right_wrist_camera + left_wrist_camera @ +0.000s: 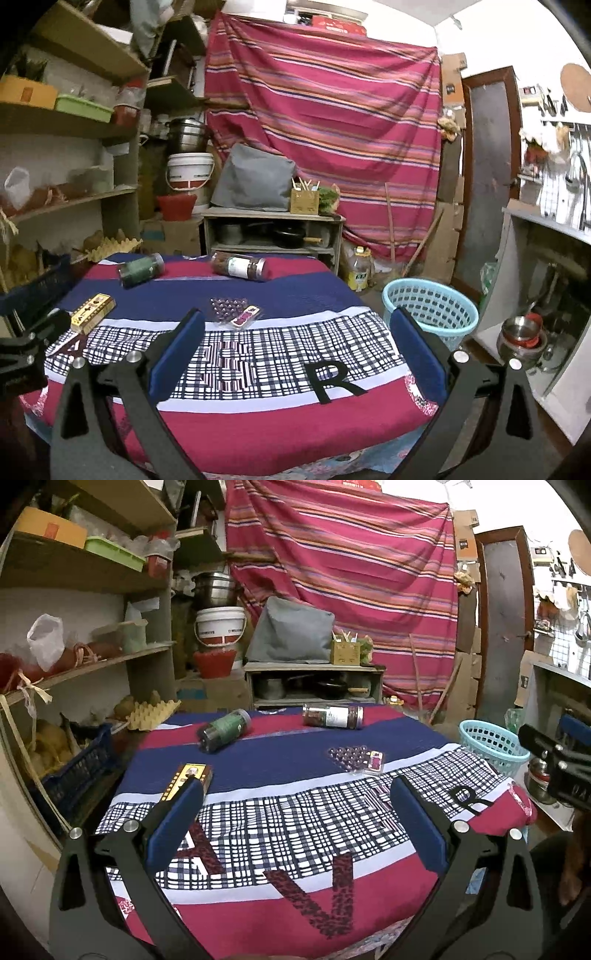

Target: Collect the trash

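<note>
While both grippers gape empty, the yellow box [189, 781] lies just beyond the left gripper [295, 794].

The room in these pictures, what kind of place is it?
Probably a cramped home kitchen storeroom. Wooden shelves carry boxes and bags, steel pots sit stacked above a white bucket, and utensils hang on a wall rack. A striped cloth curtains the back wall.
</note>
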`<act>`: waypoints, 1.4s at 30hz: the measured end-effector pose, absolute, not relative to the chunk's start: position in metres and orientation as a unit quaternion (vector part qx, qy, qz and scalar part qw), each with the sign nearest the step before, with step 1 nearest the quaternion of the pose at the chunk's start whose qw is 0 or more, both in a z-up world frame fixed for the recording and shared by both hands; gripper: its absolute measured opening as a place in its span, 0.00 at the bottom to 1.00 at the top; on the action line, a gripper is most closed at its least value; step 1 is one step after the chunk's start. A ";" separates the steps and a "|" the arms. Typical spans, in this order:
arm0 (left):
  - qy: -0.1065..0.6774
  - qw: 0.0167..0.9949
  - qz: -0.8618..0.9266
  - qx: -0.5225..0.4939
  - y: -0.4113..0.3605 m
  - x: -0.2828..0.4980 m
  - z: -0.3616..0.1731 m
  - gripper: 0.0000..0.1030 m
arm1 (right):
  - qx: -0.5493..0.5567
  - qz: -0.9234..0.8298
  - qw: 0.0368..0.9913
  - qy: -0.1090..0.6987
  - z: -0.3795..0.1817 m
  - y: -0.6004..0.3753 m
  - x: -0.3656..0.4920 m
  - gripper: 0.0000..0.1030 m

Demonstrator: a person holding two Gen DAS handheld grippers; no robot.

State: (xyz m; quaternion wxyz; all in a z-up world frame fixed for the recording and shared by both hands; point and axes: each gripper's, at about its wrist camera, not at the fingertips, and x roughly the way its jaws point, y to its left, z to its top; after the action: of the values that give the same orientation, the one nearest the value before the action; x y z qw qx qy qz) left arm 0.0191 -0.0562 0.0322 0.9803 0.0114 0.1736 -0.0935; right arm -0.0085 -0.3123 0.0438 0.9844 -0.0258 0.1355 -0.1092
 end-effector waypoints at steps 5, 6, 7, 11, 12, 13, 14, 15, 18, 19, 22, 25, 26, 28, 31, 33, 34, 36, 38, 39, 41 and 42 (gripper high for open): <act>0.170 0.980 -0.100 0.014 -0.062 0.019 0.032 0.95 | -0.027 -0.103 0.985 0.134 0.046 -0.314 -0.009 0.95; 0.170 0.980 -0.100 0.015 -0.062 0.020 0.032 0.95 | -0.022 -0.102 0.985 0.136 0.046 -0.316 -0.009 0.95; 0.171 0.980 -0.098 0.017 -0.063 0.020 0.031 0.95 | -0.019 -0.101 0.985 0.137 0.046 -0.317 -0.008 0.95; 0.173 0.980 -0.098 0.016 -0.062 0.021 0.031 0.95 | -0.016 -0.100 0.985 0.142 0.046 -0.319 -0.008 0.95; 0.174 0.980 -0.098 0.015 -0.062 0.021 0.031 0.95 | -0.018 -0.100 0.985 0.141 0.046 -0.318 -0.008 0.95; 0.174 0.980 -0.097 0.014 -0.060 0.021 0.031 0.95 | -0.019 -0.100 0.985 0.140 0.046 -0.318 -0.008 0.95; 0.175 0.980 -0.095 0.013 -0.059 0.021 0.031 0.95 | -0.021 -0.101 0.985 0.141 0.045 -0.318 -0.007 0.95; 0.175 0.980 -0.095 0.012 -0.059 0.021 0.031 0.95 | -0.024 -0.102 0.984 0.143 0.044 -0.318 -0.007 0.95; 0.175 0.980 -0.093 0.010 -0.058 0.022 0.031 0.95 | -0.027 -0.103 0.984 0.145 0.043 -0.320 -0.005 0.95; 0.176 0.980 -0.094 0.009 -0.058 0.022 0.031 0.95 | -0.025 -0.102 0.984 0.145 0.043 -0.321 -0.006 0.95; 0.175 0.980 -0.094 0.013 -0.059 0.021 0.031 0.95 | -0.020 -0.101 0.984 0.143 0.043 -0.323 -0.008 0.95; 0.174 0.980 -0.095 0.014 -0.059 0.021 0.031 0.95 | -0.016 -0.101 0.985 0.141 0.042 -0.324 -0.009 0.95; 0.174 0.980 -0.095 0.014 -0.060 0.020 0.031 0.95 | -0.017 -0.101 0.985 0.142 0.042 -0.324 -0.009 0.95; 0.174 0.980 -0.095 0.014 -0.060 0.020 0.031 0.95 | -0.018 -0.102 0.984 0.142 0.042 -0.324 -0.009 0.95; 0.173 0.980 -0.096 0.015 -0.060 0.019 0.032 0.95 | -0.023 -0.104 0.984 0.141 0.041 -0.325 -0.010 0.95; 0.173 0.980 -0.096 0.016 -0.060 0.019 0.032 0.95 | -0.024 -0.104 0.984 0.141 0.041 -0.326 -0.011 0.95; 0.173 0.980 -0.096 0.016 -0.060 0.020 0.032 0.95 | -0.024 -0.104 0.984 0.141 0.041 -0.327 -0.011 0.95; 0.173 0.980 -0.096 0.015 -0.060 0.019 0.031 0.95 | -0.022 -0.104 0.984 0.142 0.040 -0.326 -0.010 0.95; 0.173 0.980 -0.096 0.016 -0.060 0.019 0.031 0.95 | -0.023 -0.104 0.984 0.142 0.041 -0.325 -0.011 0.95; 0.172 0.980 -0.096 0.017 -0.060 0.019 0.031 0.95 | -0.024 -0.104 0.984 0.143 0.041 -0.325 -0.010 0.95; 0.173 0.980 -0.096 0.019 -0.060 0.020 0.030 0.95 | -0.025 -0.104 0.984 0.141 0.041 -0.324 -0.010 0.95; 0.172 0.980 -0.097 0.019 -0.060 0.020 0.030 0.95 | -0.026 -0.104 0.984 0.141 0.041 -0.323 -0.010 0.95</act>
State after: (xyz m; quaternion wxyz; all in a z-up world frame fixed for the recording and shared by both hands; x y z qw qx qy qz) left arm 0.0196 -0.0600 0.0304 0.9801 0.0186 0.1718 -0.0975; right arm -0.0103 -0.3234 0.0409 0.9842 -0.0259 0.1407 -0.1043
